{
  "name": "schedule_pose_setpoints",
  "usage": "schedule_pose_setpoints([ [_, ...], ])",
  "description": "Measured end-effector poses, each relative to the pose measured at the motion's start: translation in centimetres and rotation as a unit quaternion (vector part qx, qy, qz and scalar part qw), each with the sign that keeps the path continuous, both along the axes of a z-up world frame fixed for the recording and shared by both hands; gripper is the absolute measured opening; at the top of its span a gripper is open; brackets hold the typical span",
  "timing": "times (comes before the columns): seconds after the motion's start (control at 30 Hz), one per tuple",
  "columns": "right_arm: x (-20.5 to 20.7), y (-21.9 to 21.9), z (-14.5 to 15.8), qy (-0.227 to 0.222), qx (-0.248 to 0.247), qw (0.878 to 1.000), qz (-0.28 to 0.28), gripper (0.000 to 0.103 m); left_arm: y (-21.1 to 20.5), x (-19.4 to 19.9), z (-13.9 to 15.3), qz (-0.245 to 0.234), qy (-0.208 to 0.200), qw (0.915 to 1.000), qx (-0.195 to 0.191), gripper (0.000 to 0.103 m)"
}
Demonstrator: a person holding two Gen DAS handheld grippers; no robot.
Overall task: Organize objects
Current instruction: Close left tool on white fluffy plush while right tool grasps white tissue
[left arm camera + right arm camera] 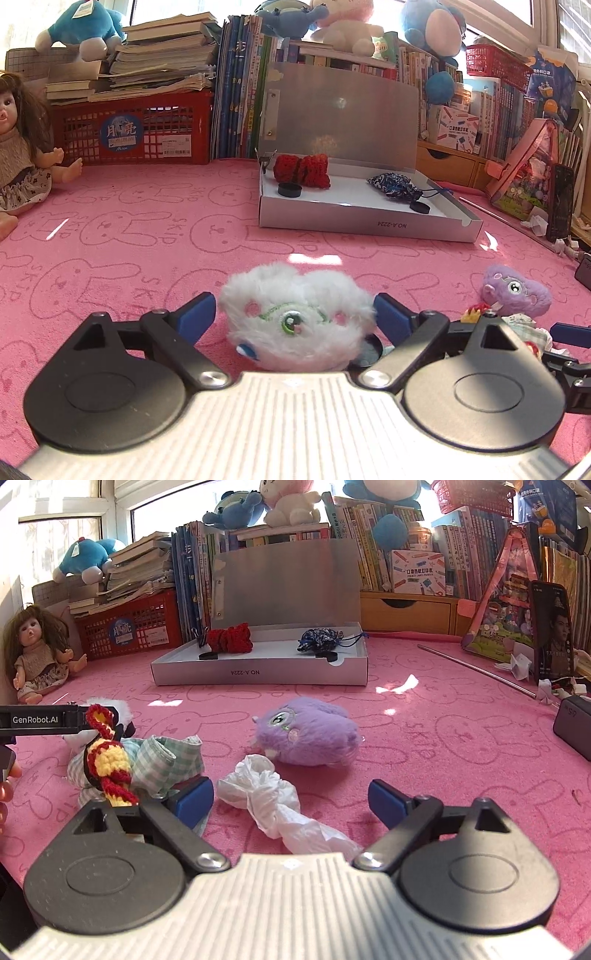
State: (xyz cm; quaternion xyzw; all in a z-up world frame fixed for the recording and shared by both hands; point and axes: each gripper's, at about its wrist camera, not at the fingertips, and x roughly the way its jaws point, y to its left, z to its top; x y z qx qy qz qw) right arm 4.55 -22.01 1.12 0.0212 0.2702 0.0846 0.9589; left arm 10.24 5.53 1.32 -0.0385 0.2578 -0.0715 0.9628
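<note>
Straddling the fluffy white plush toy (pixel 295 317), the left hand-held gripper (pixel 294 314) stands wide open, unclosed; next, clamp it. The right hand-held gripper (pixel 291 797) gapes empty over crumpled white tissue (pixel 273 797).

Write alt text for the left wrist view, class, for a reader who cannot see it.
The left gripper, open, straddles a fluffy white plush toy on a pink bunny-print cloth. Beyond it, an open grey box holds a red knitted piece and a dark blue pouch; a purple plush lies to the right.
</note>
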Motion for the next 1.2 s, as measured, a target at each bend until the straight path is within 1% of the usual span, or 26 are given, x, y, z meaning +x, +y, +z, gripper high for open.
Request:
schedule_pose_setpoints([
  [0.07, -0.1, 0.1, -0.1, -0.001, -0.001, 1.000, 0.001, 0.085, 0.2, -0.1, -0.1, 0.001, 0.000, 1.0000, -0.007, 0.095],
  [0.17, 0.0, 0.3, -0.2, 0.001, -0.004, 1.000, 0.003, 0.078, 0.3, -0.1, -0.3, -0.006, 0.000, 1.0000, -0.008, 0.095],
  [0.27, 0.1, 0.4, -0.2, 0.001, -0.004, 1.000, 0.004, 0.075, 0.4, 0.1, -0.4, -0.011, 0.002, 0.9999, -0.011, 0.095],
  [0.43, 0.1, 0.7, -0.2, -0.002, -0.014, 1.000, 0.007, 0.075, 0.5, 0.3, -0.7, -0.010, 0.010, 0.9997, -0.017, 0.095],
  [0.57, 0.0, 0.8, -0.2, -0.003, -0.018, 1.000, 0.009, 0.074, 1.0, 0.0, -0.1, -0.001, -0.005, 0.9999, -0.015, 0.094],
  [0.73, -0.1, 0.9, -0.3, -0.006, -0.025, 1.000, 0.010, 0.073, 1.3, -0.2, 0.2, -0.011, -0.003, 0.9999, -0.007, 0.094],
  [0.87, -0.1, 1.1, -0.3, -0.007, -0.028, 1.000, 0.010, 0.071, 1.0, 0.0, -0.5, -0.014, 0.009, 0.9998, -0.010, 0.094],
  [0.97, -0.2, 1.0, -0.4, -0.007, -0.029, 0.999, 0.011, 0.071, 0.6, 0.5, -0.9, -0.012, 0.024, 0.9996, -0.001, 0.093],
  [1.2, -0.2, 1.0, -0.4, -0.008, -0.029, 0.999, 0.012, 0.070, 0.2, 1.0, -0.9, -0.016, 0.024, 0.9995, 0.009, 0.093],
])
